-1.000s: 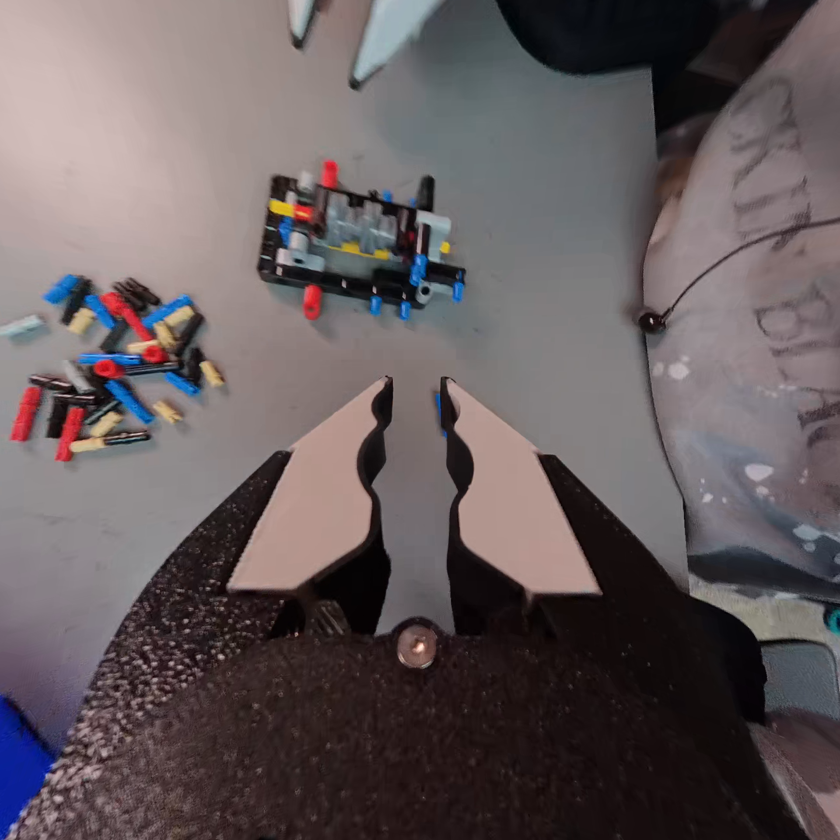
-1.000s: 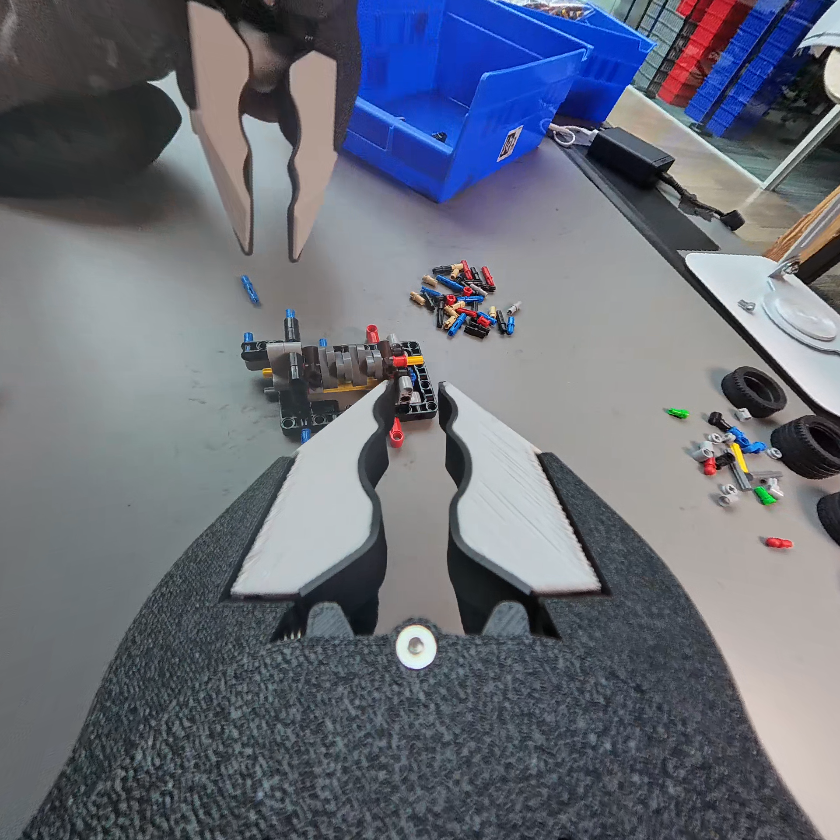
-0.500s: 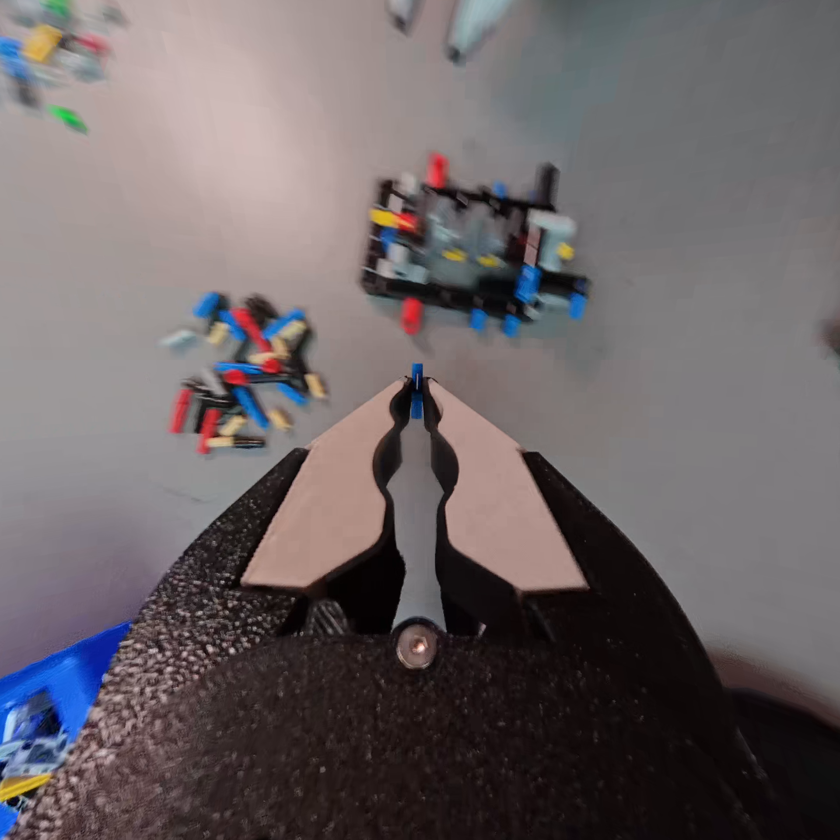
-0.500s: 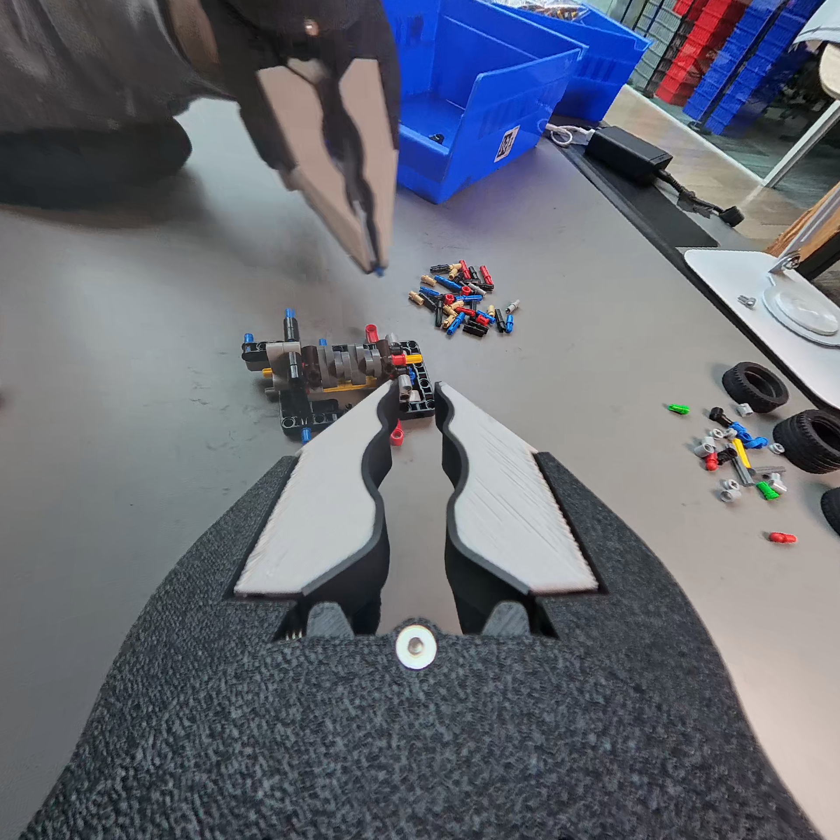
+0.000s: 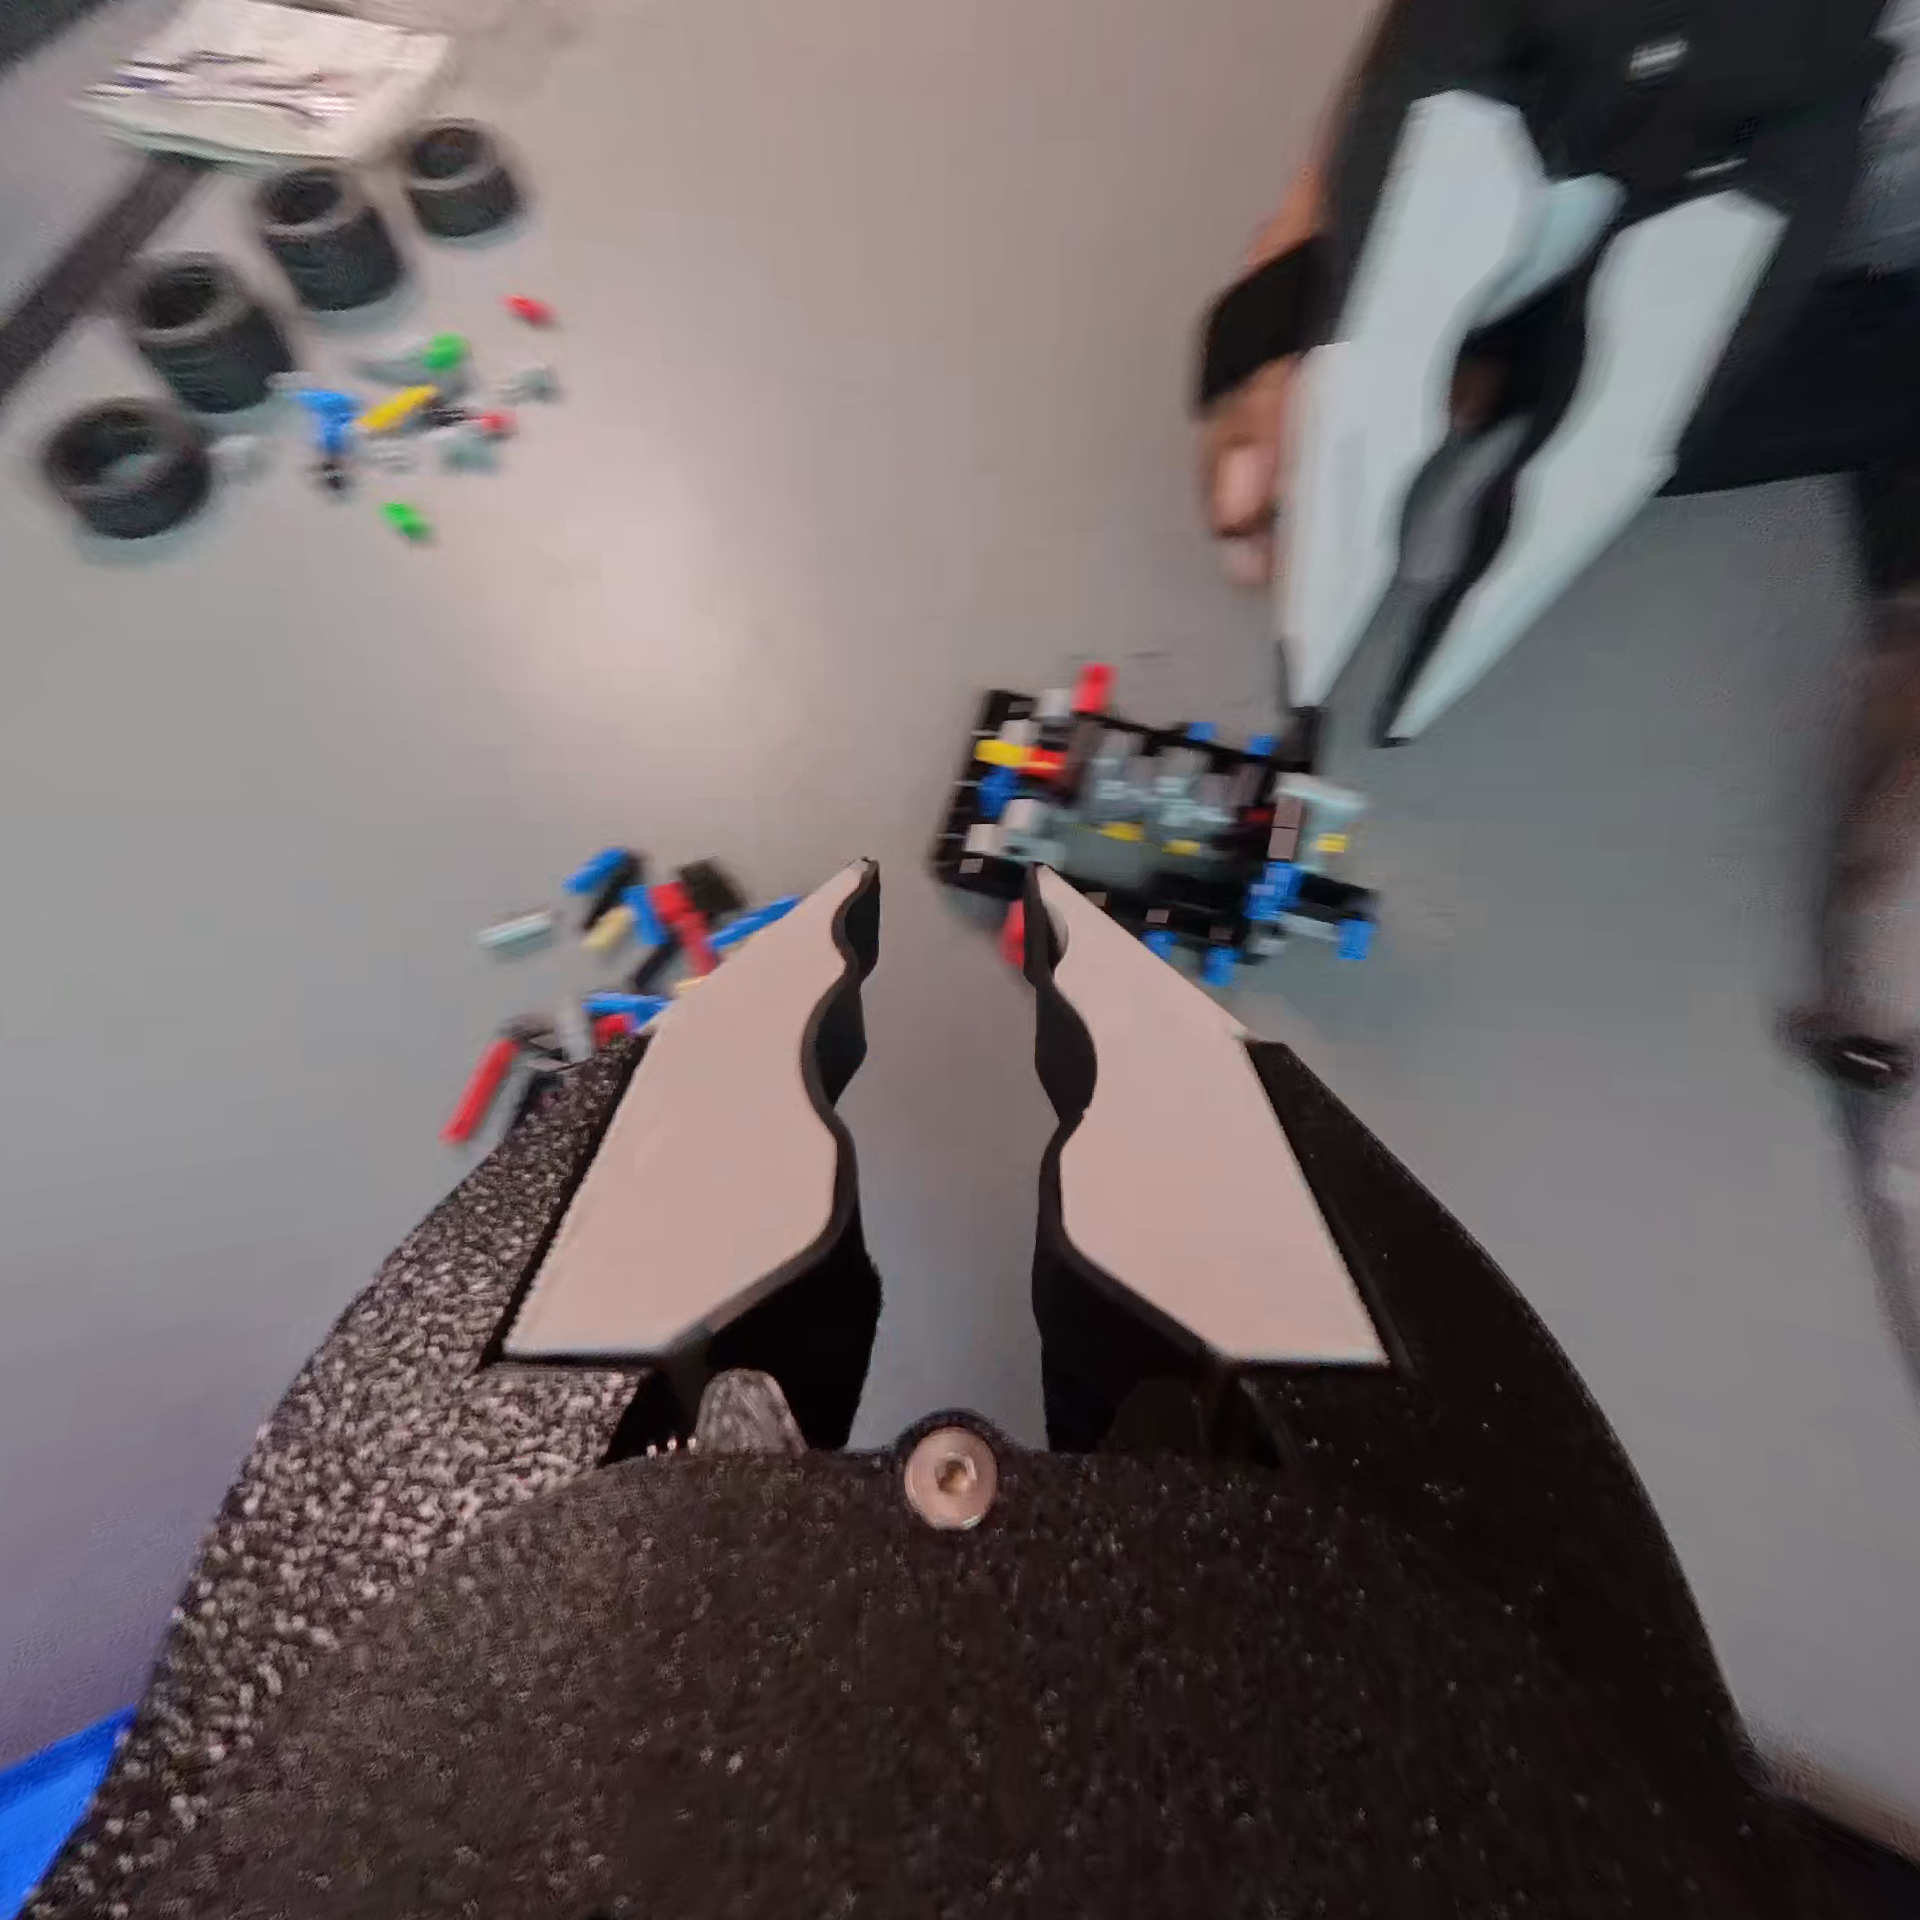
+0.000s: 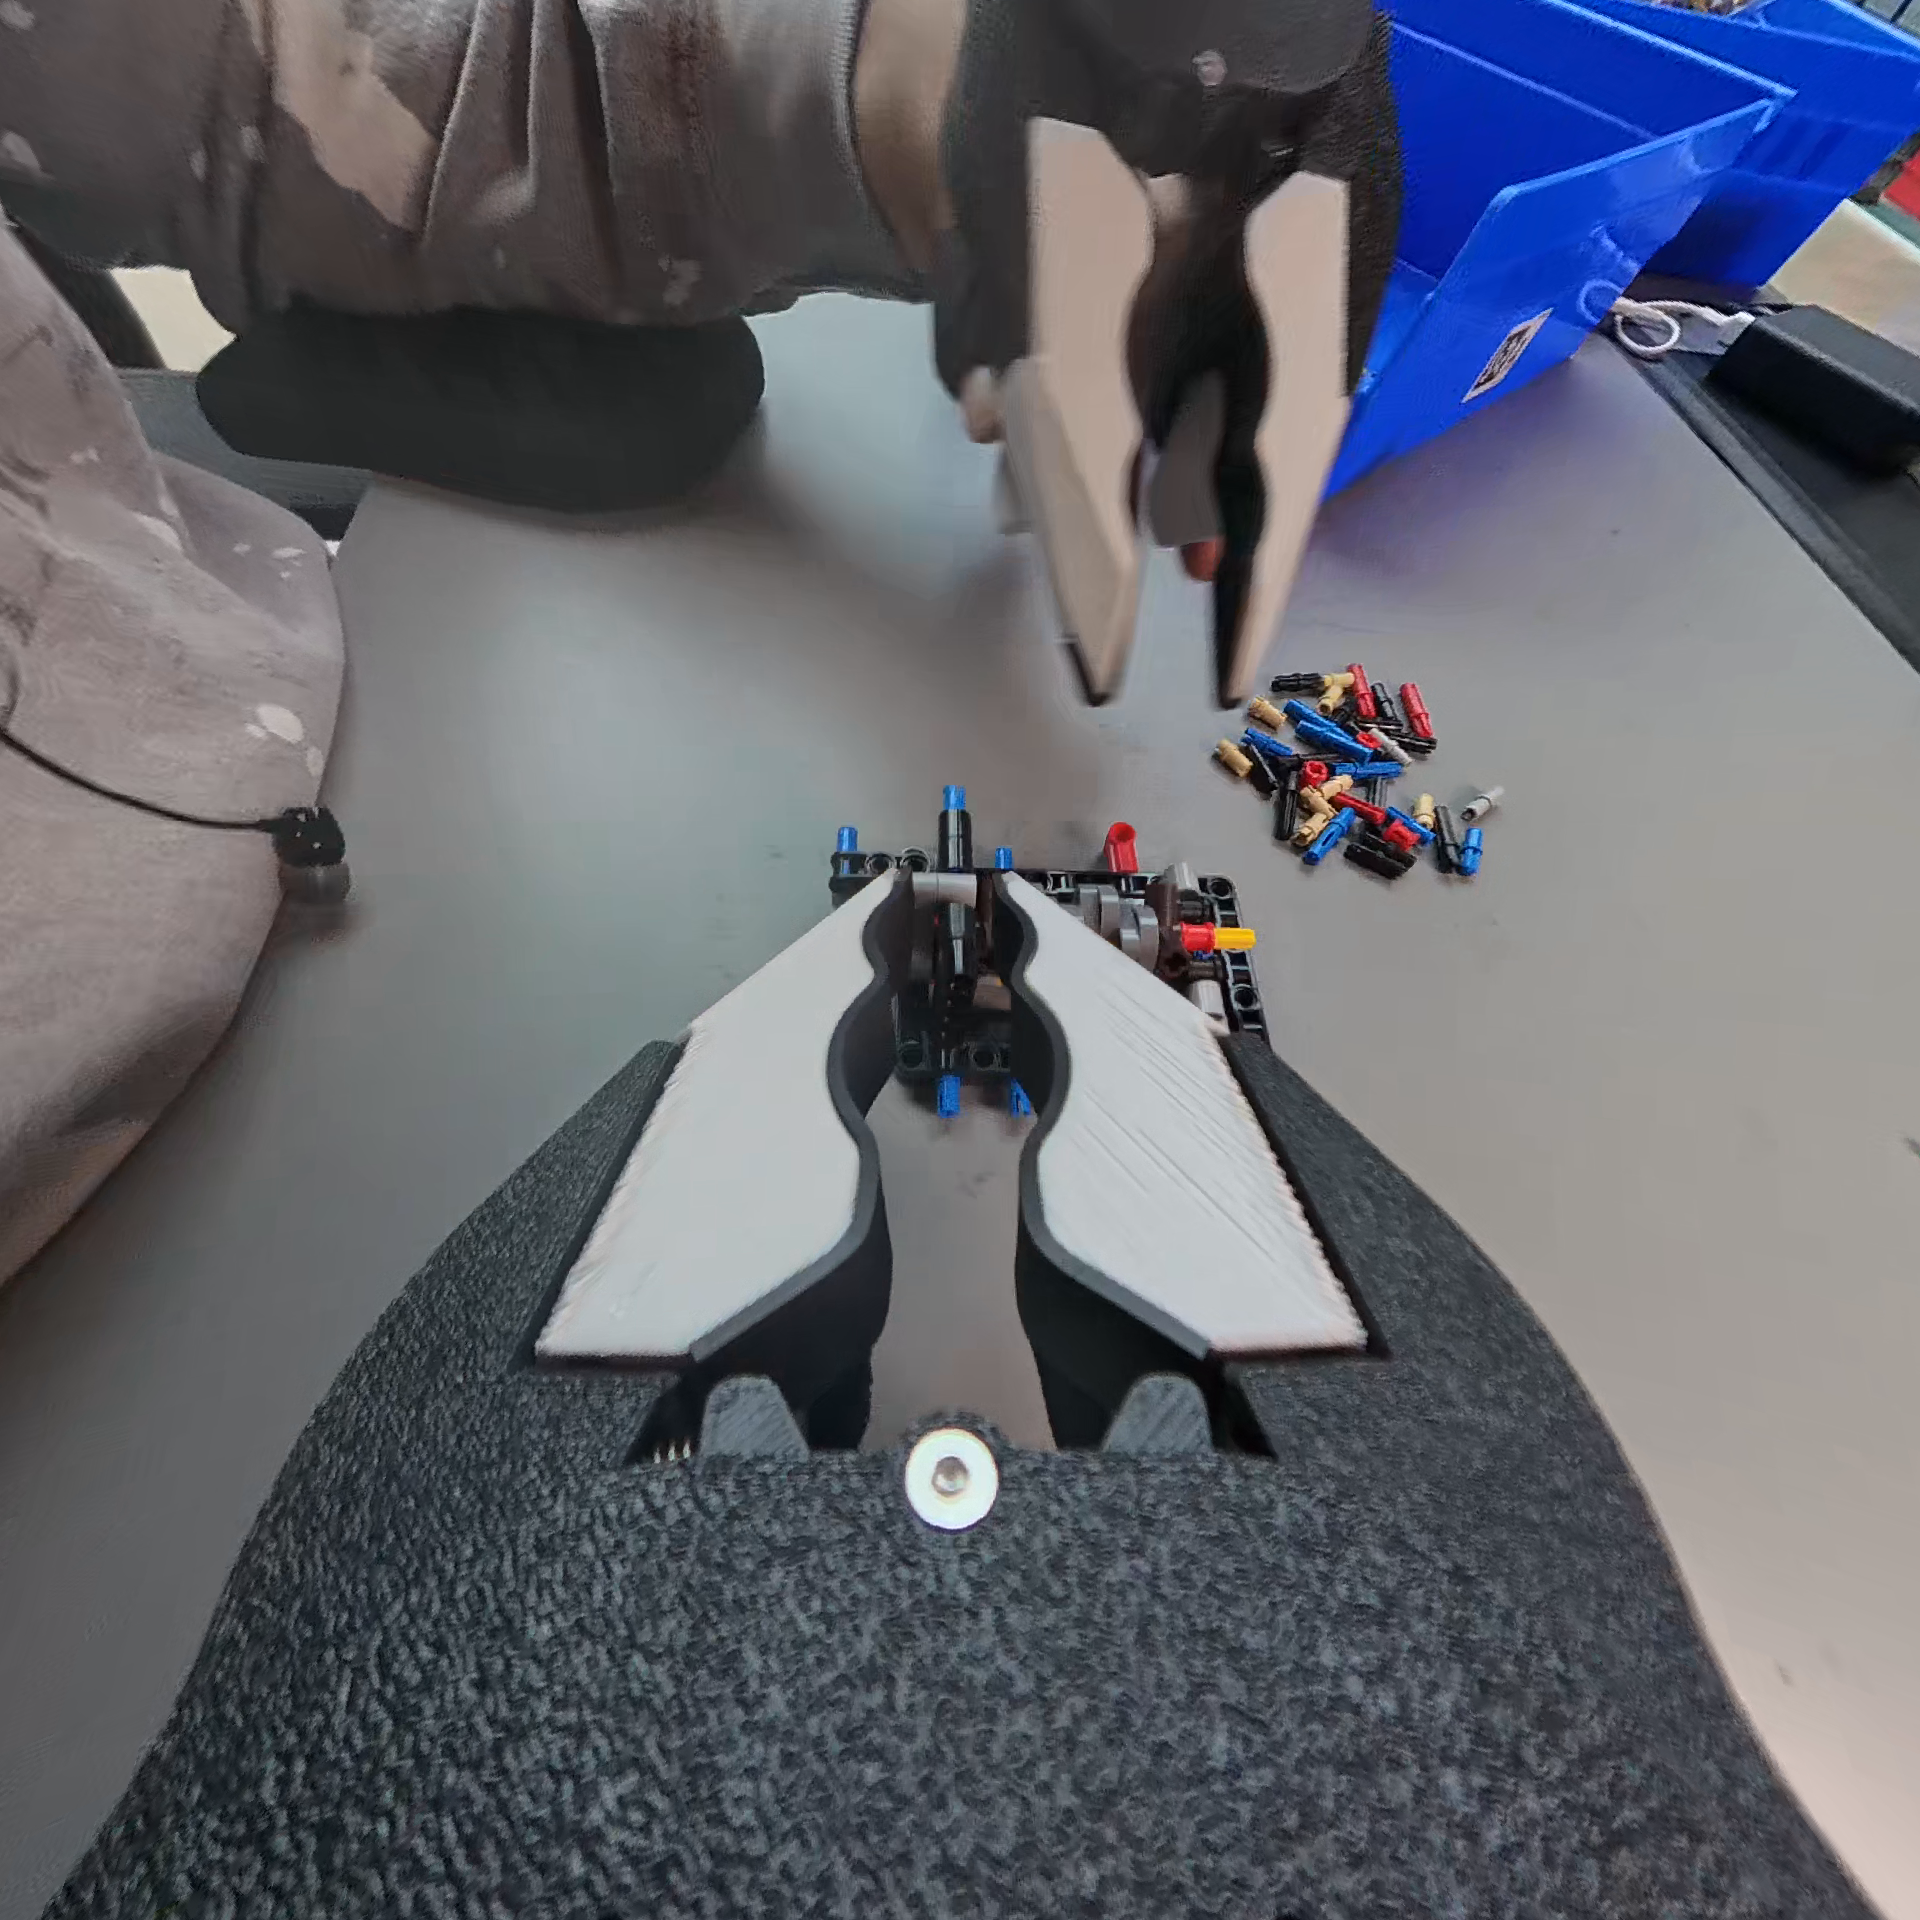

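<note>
Above the grey table [image 6: 520, 727], the left gripper [image 5: 951, 883] hangs with its fingers parted and nothing between them, between a pile of small pegs [image 5: 634, 935] and a brick frame [image 5: 1143, 821]. The right gripper [image 6: 948, 883], parted narrowly, straddles the frame [image 6: 1195, 925], contact unclear. Tyres [image 5: 208, 332] lie well apart.

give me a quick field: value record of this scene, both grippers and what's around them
left gripper: open, empty, above the table between pin pile and assembly
right gripper: open, fingers either side of the assembly's near end; contact unclear
brick assembly: black frame with grey, red, blue, yellow parts, on grey table
pin pile: loose blue, red, black, tan connector pins
tyres: four black, beside small mixed parts
blue bin: far right
</note>
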